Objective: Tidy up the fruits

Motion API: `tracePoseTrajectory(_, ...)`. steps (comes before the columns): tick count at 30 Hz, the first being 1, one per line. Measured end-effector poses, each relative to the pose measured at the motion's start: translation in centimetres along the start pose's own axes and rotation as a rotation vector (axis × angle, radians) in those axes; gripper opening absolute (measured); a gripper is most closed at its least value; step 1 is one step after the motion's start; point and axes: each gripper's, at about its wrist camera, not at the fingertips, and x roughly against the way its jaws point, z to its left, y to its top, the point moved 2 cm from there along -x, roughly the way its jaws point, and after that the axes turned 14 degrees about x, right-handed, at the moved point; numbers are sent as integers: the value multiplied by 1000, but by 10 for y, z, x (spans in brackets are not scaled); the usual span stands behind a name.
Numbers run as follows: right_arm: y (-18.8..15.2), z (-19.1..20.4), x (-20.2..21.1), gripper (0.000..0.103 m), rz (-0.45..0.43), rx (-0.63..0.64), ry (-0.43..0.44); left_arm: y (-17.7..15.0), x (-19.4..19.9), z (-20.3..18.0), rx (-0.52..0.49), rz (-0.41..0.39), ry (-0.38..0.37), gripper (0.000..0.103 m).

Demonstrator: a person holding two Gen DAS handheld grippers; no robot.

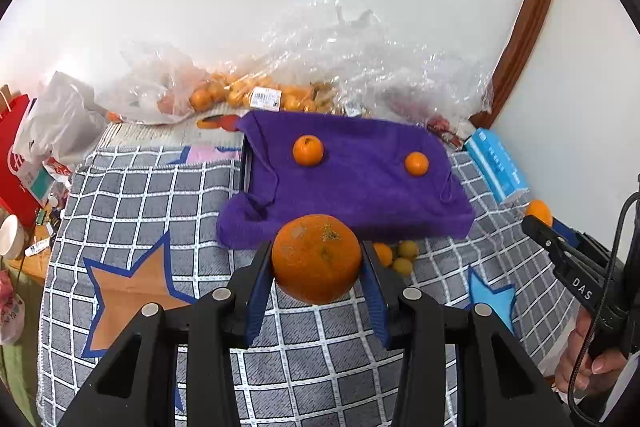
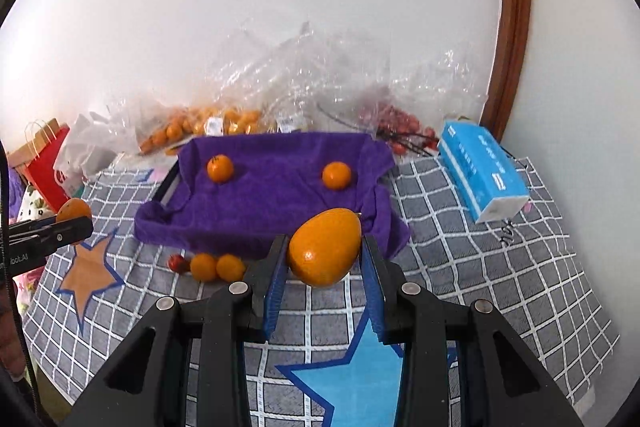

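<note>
The left gripper squeezes a big round orange above the grey checked blanket. The right gripper squeezes a smooth egg-shaped orange fruit. Two small oranges sit on the purple towel.

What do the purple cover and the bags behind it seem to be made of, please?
Purple cover: soft terry-like cloth, matte and fuzzy, draping in folds; probably a towel. Bags: thin clear plastic film, glossy and crinkled, with the fruit inside showing through.
</note>
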Motion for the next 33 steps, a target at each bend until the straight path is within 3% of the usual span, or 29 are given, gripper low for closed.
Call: tracePoseTrajectory(33,45,-4,10,36,-66,12,-15,40,17,-14,-10,-77,-27,40)
